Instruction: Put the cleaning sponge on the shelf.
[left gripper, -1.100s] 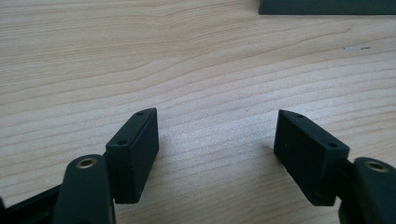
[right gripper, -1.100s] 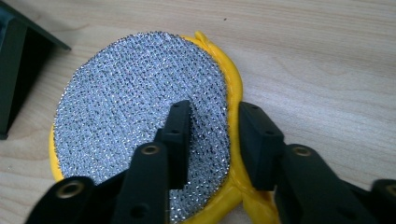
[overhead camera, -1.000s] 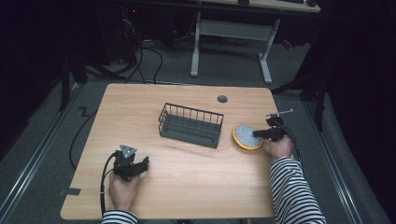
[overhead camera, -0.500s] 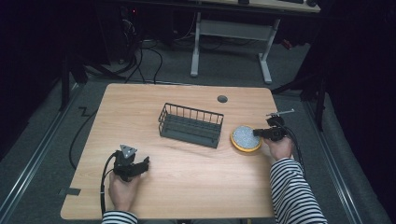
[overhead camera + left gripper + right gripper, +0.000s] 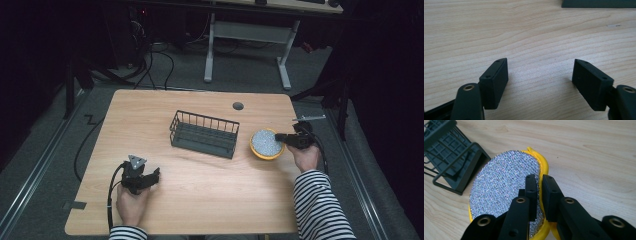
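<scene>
The round scouring pad (image 5: 506, 192), yellow sponge with a silver glitter face, is just to the right of the black wire basket (image 5: 204, 133), close but not touching it. The right gripper (image 5: 539, 182) is closed on the pad's edge: one jaw lies on the silver face, the other on the yellow rim, and the jaws have just been closing with the pad between them. In my judgement the grasp is done and the lift is beginning; the pad looks tilted off the table (image 5: 200, 200). The next move probably calls for carrying it up over the basket's near wall and releasing inside.

The left gripper (image 5: 540, 75), well away from the basket toward the person's side, rests with jaws wide apart and nothing between them.

The right gripper view shows the pinch on the rim; the high view shows instead how both hands stand around the basket.
</scene>
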The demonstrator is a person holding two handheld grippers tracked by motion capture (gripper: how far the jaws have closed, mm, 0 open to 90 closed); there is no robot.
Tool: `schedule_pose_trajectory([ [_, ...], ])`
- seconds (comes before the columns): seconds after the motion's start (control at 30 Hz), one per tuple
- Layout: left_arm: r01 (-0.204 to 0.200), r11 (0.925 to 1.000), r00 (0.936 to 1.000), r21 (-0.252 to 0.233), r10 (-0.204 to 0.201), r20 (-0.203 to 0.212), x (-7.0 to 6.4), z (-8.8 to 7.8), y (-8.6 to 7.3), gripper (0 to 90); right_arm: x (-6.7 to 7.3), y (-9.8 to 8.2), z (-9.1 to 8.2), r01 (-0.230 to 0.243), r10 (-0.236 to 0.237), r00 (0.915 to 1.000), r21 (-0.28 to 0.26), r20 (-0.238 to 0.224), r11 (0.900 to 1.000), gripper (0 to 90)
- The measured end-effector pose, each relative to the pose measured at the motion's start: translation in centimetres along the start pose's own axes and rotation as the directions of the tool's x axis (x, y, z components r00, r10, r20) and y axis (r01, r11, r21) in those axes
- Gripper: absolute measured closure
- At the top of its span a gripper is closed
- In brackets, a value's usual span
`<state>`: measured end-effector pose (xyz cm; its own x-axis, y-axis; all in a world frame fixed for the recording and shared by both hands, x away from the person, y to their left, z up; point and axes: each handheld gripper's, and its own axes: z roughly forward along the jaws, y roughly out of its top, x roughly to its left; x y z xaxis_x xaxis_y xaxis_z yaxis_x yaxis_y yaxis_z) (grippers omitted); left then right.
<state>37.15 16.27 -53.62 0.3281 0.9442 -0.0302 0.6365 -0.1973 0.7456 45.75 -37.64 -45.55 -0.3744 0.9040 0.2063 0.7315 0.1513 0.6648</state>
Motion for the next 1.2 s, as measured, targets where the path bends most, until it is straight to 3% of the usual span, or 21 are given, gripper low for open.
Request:
schedule_pose_trajectory([
  [0.37,0.002,1.0000,1.0000,-0.001,-0.002,0.002,0.0,0.0,0.0,29.8,0.1,0.3,-2.6,-0.013,0.011,0.9995,-0.076,-0.031,0.997,83.8],
  [0.53,0.004,1.0000,1.0000,-0.001,-0.004,0.004,0.0,0.0,0.0,29.8,1.3,1.6,-4.0,0.033,-0.038,0.9985,-0.104,-0.040,0.994,83.7],
  [0.57,0.004,1.0000,1.0000,-0.001,-0.004,0.003,0.0,0.0,0.0,29.8,2.1,2.5,-4.5,0.066,-0.070,0.9967,-0.104,-0.040,0.992,83.8],
  [0.63,0.003,1.0000,1.0000,-0.001,-0.003,0.003,0.0,0.0,0.0,29.9,2.5,2.9,-4.6,0.075,-0.080,0.9959,-0.101,-0.042,0.992,83.8],
  [0.67,0.006,1.0000,1.0000,-0.003,-0.006,0.003,0.0,0.0,0.0,29.9,3.1,3.7,-4.8,0.102,-0.106,0.9937,-0.102,-0.037,0.990,83.8],
  [0.87,0.012,0.9999,0.9999,-0.004,-0.012,0.012,0.1,0.0,0.0,30.0,5.0,5.9,-5.0,0.135,-0.142,0.9888,-0.125,-0.046,0.983,83.8],
  [1.2,0.009,1.0000,0.9999,-0.002,-0.009,0.011,0.1,0.0,0.0,29.7,8.0,8.7,-3.1,0.179,-0.185,0.9816,-0.118,-0.046,0.977,83.7],
])
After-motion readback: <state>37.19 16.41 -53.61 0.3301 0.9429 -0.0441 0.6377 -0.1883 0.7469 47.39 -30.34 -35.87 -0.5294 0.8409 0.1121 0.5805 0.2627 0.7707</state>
